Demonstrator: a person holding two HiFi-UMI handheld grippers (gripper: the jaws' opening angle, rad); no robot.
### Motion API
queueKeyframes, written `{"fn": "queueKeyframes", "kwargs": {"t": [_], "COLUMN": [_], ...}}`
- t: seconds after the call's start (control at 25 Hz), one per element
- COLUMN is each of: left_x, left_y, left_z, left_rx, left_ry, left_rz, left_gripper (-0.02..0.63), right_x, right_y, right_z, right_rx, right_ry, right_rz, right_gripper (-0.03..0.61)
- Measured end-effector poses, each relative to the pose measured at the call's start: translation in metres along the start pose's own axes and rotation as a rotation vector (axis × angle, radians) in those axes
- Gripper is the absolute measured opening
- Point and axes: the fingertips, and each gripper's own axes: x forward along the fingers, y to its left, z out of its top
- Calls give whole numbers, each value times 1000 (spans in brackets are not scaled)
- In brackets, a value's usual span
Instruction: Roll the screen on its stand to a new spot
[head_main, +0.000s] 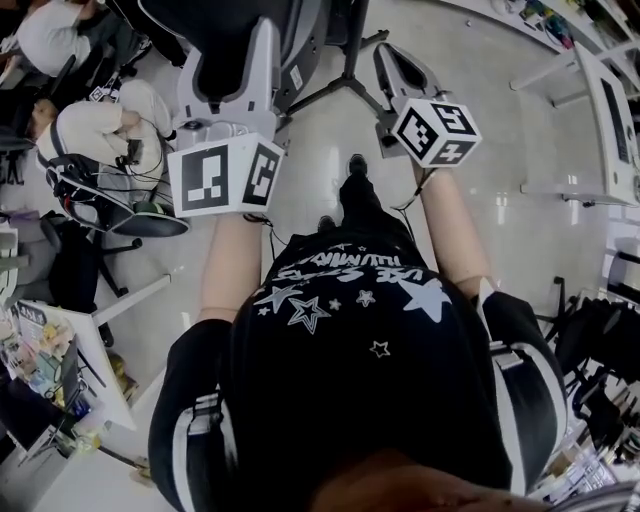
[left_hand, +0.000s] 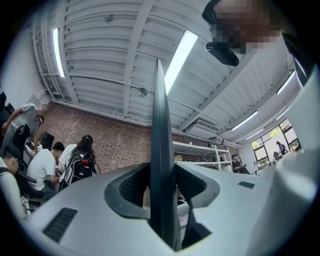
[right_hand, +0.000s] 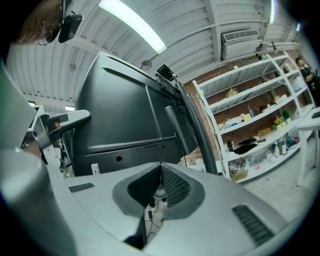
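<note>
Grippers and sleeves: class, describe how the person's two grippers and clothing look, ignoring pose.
The left gripper and right gripper have pale grey shells with dark ribbed pads. Each carries a white cube of black square markers. Short black sleeves bear white stripes.

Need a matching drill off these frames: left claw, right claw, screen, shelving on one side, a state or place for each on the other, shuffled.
1. left claw
2. right claw
3. screen
4. shelving

A. stands against the brick wall
B. jaws together, nothing between
C. clamped on the screen's thin edge
D. dark back panel shows in the right gripper view

Pairs: 1-C, 2-B, 3-D, 4-A
</note>
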Motion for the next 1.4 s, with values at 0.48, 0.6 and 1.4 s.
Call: {"fn": "queueKeyframes", "kwargs": {"t": [0.48,0.6,1.4], "left_x": [-43,-45,-57], "left_y": [-35,-35,-28], "left_z": [15,16,14], "left_rx": [10,22,164], "left_ry": [-9,-3,74], "left_rz": [-6,15,142], "left_gripper": [193,193,196], "right_x": [-39,-46,-157], "right_y": [9,7,-19], "right_z": [-2,5,20], "right_rx": [-11,-10,0], "right_ry": [-3,-16,-23], "right_rz": [28,46,41], "right_gripper": [8,8,8]}}
